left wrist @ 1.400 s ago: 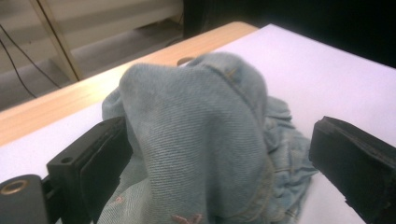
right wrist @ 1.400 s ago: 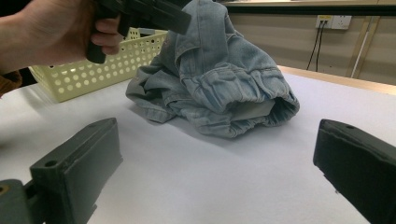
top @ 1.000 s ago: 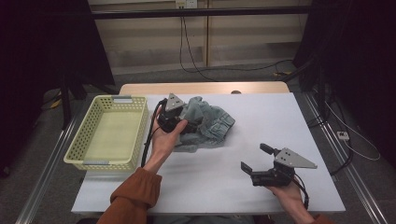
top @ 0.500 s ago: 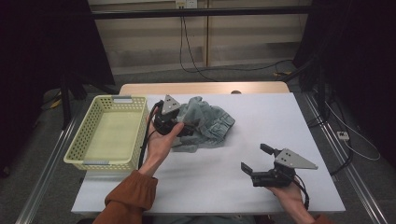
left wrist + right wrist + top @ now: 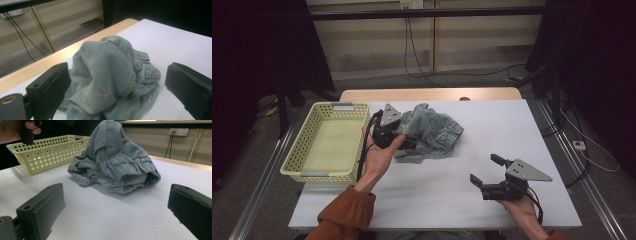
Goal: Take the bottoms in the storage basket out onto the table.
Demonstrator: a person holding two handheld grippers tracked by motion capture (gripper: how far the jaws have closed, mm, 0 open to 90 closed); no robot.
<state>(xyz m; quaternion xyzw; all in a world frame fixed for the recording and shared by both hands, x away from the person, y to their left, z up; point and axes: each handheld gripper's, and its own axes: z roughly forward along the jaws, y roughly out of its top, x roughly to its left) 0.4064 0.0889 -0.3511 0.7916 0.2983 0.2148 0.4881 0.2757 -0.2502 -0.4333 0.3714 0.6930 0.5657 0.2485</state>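
A crumpled, pale blue denim garment (image 5: 432, 132) is seen heaped at the centre of the high view, on the white desk (image 5: 492, 135), just right of a pale yellow perforated plastic basket (image 5: 307, 160). The left tongs (image 5: 408, 143) are held against the garment's left edge; in the left gripper view their black jaws are spread wide, with the denim (image 5: 112, 75) bunched up between and beyond them, not pinched. The right tongs (image 5: 484, 170) are held low at the lower right of the high view, well apart from the garment, jaws spread with nothing between them. In the right gripper view the garment (image 5: 115, 160) is seen ahead, with the basket (image 5: 47, 150) at upper left.
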